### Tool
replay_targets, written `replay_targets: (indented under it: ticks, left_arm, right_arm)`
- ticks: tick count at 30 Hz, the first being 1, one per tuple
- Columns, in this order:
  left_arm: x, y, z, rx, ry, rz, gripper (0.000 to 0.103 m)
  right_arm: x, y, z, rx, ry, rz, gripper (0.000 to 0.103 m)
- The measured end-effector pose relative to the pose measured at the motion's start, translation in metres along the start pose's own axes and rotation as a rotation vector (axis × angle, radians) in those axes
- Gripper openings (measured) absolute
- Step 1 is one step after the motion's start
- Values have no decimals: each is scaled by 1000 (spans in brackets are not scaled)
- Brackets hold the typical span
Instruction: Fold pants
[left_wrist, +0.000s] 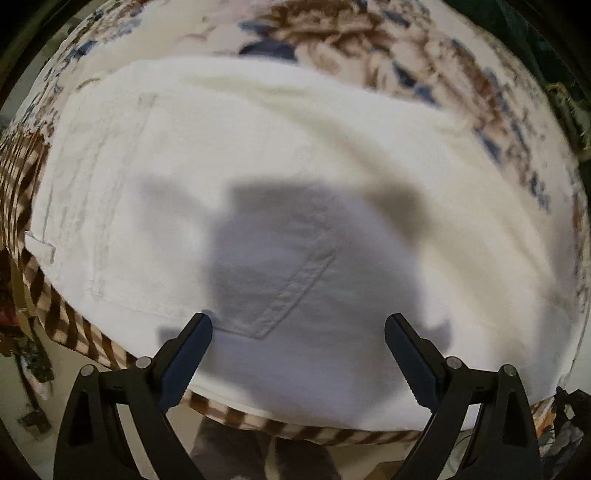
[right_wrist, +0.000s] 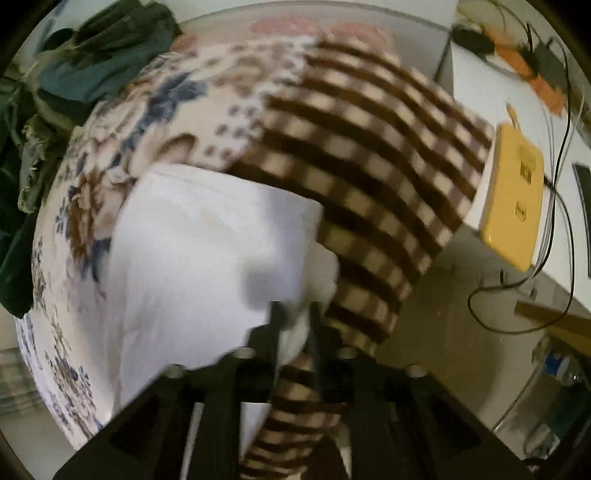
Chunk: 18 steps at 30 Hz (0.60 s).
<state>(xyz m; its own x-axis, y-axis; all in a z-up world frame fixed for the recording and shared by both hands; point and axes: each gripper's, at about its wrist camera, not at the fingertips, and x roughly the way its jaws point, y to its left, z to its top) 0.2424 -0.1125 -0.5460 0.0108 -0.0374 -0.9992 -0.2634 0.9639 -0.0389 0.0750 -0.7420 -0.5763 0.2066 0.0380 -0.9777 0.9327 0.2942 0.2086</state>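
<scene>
White pants (left_wrist: 280, 192) lie spread on a bed with a floral and brown-checked blanket (left_wrist: 369, 40); a back pocket seam shows near the middle. My left gripper (left_wrist: 298, 328) is open just above the pants' near edge, holding nothing. In the right wrist view the pants (right_wrist: 192, 258) lie on the blanket (right_wrist: 362, 166), and my right gripper (right_wrist: 294, 317) is shut on a bunched edge of the white fabric at the bed's side. The view is blurred.
Dark green clothes (right_wrist: 92, 66) are piled at the bed's far left. A white table (right_wrist: 480, 85) beside the bed holds a yellow box (right_wrist: 513, 195) and black cables (right_wrist: 554, 221). The floor (right_wrist: 443, 314) lies below the bed edge.
</scene>
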Motion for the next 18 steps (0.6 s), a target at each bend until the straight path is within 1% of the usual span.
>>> replay_targets:
  ticks: [1, 3, 4, 6, 9, 14, 15, 16, 18]
  left_arm:
    - [5, 1, 0, 4, 12, 5, 95]
    - [13, 1, 1, 16, 17, 9, 96]
    - [16, 1, 1, 22, 15, 11, 98]
    - [23, 1, 2, 25, 19, 2, 103]
    - [32, 1, 4, 6, 24, 9, 103]
    - [38, -2, 5, -41, -4, 42, 103]
    - [39, -4, 6, -45, 5, 51, 103]
    - [38, -5, 7, -45, 17, 58, 103]
    - [38, -11, 15, -53, 31, 55, 103]
  right_arm:
    - [-4, -6, 0, 17, -13, 21, 41]
    - [-14, -12, -2, 30, -42, 48, 42]
    - [-18, -14, -3, 31, -44, 71, 42]
    - [-19, -13, -3, 19, -46, 80, 42]
    - [-16, -4, 3, -17, -62, 54, 42]
    - [-4, -1, 27, 52, -118, 0, 41]
    - [0, -1, 31, 66, -116, 0, 21]
    - [1, -1, 32, 79, -117, 5, 11]
    - [-11, 6, 31, 66, -160, -6, 10]
